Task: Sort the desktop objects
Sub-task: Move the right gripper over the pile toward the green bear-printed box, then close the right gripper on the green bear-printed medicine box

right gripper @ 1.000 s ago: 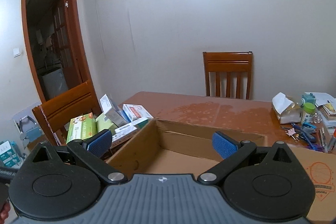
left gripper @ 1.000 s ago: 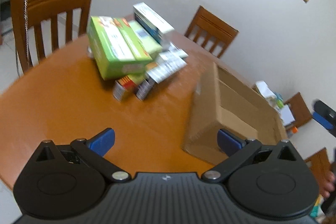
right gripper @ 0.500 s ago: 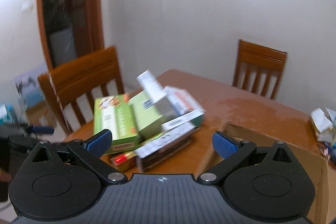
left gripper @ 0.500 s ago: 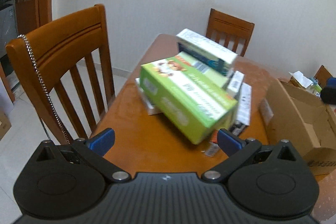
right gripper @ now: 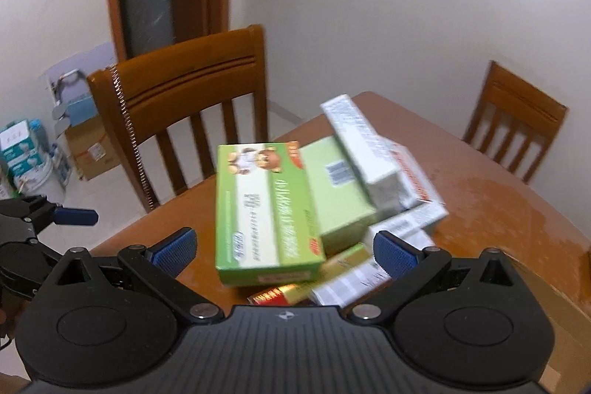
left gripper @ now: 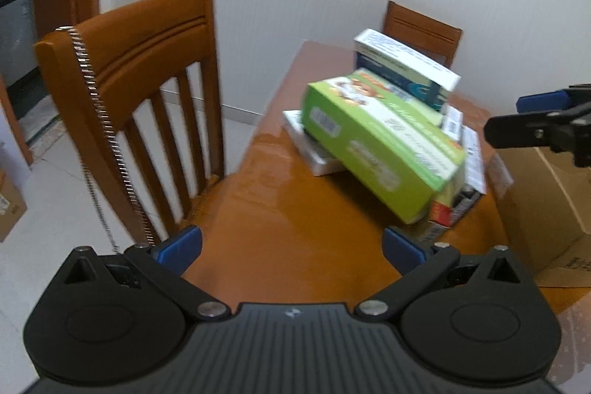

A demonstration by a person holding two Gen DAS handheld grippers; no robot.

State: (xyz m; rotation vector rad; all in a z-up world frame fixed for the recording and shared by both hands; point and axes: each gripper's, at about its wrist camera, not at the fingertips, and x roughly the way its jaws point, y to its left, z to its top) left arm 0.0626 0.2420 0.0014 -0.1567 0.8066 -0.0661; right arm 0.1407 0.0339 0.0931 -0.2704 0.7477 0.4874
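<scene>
A heap of packets lies on the brown wooden table (left gripper: 295, 209). A large green box (left gripper: 380, 143) (right gripper: 266, 209) tops it, tilted. A white and blue box (left gripper: 402, 65) leans behind it, and a white box (right gripper: 362, 146) and a red-edged white box (right gripper: 413, 180) show in the right wrist view. My left gripper (left gripper: 291, 248) is open and empty, over the table's near edge, short of the heap. My right gripper (right gripper: 284, 248) is open and empty, just in front of the green box. An open cardboard box (left gripper: 546, 202) stands right of the heap.
A wooden chair (left gripper: 140, 91) (right gripper: 184, 98) stands at the table's left side. A second chair (left gripper: 421, 28) (right gripper: 517, 124) is at the far end by the white wall. Cartons and bags (right gripper: 33, 150) sit on the floor near a doorway.
Both grippers swung left from the cardboard box toward the heap of packets. The right one now faces the green box from close. Both stayed open.
</scene>
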